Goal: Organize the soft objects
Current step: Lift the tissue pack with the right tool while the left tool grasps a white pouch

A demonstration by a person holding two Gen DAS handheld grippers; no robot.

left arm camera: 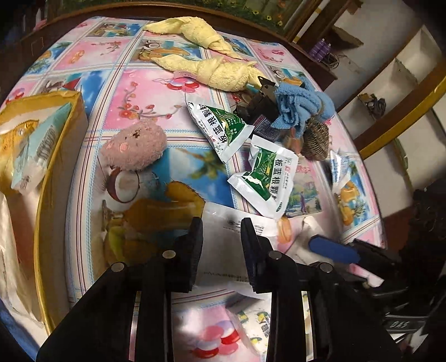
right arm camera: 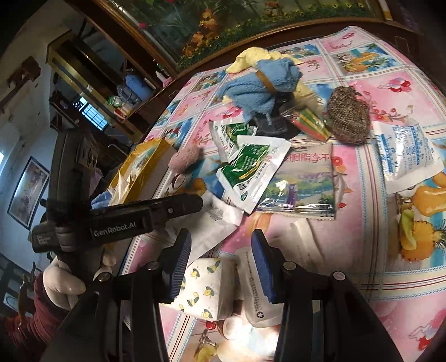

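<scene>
L gripper [left arm camera: 221,222] open over white pouch [left arm camera: 223,250], maybe touching; R gripper [right arm camera: 221,245] open.

Cloth, foil and plastic on my glossy tablecloth [left arm camera: 145,92]

Beside the fuzzy pink plush [left arm camera: 133,146], my green sachets [left arm camera: 223,128] shine like foil; beyond them the yellow towel [left arm camera: 220,72] and blue towel [left arm camera: 301,108] look terry-rough, and my right gripper's pads [right arm camera: 263,267] are ribbed blue plastic.

Flowered painting [right arm camera: 251,25] and wooden shelves [right arm camera: 92,92] behind the table.
</scene>
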